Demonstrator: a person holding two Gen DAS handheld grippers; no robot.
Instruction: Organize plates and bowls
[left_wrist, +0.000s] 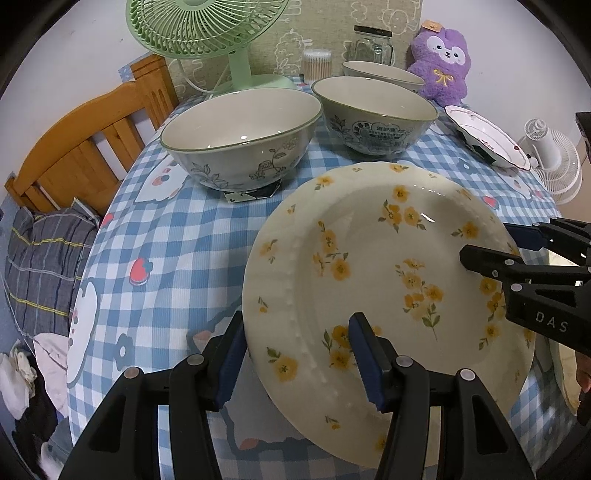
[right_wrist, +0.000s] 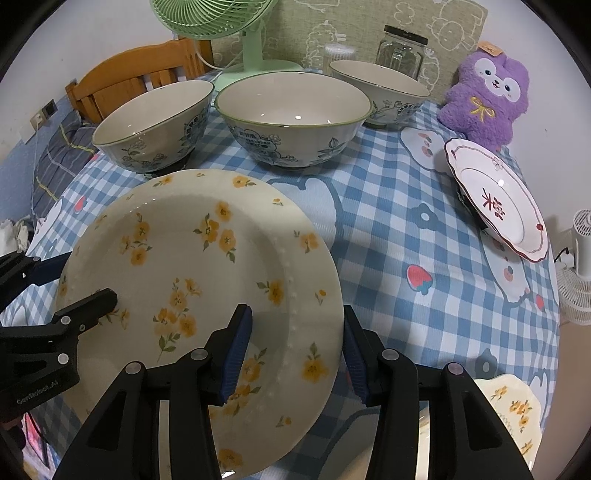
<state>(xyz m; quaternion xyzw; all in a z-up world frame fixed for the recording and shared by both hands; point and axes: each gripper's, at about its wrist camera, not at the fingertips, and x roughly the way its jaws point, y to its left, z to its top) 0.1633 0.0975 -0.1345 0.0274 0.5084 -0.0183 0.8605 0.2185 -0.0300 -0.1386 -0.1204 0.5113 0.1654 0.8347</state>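
Observation:
A large cream plate with yellow flowers is held tilted above the checked tablecloth. My left gripper straddles its left rim, one finger above and one below, with a wide gap. My right gripper straddles the opposite rim the same way; it also shows in the left wrist view. Three floral bowls stand behind: one at left, one in the middle, one at the back. A white plate with red marks lies tilted at the right.
A green fan, a glass jar, a cotton swab box and a purple plush line the table's back. Another yellow-flowered dish lies near the front right edge. A wooden bed frame stands left, a white fan right.

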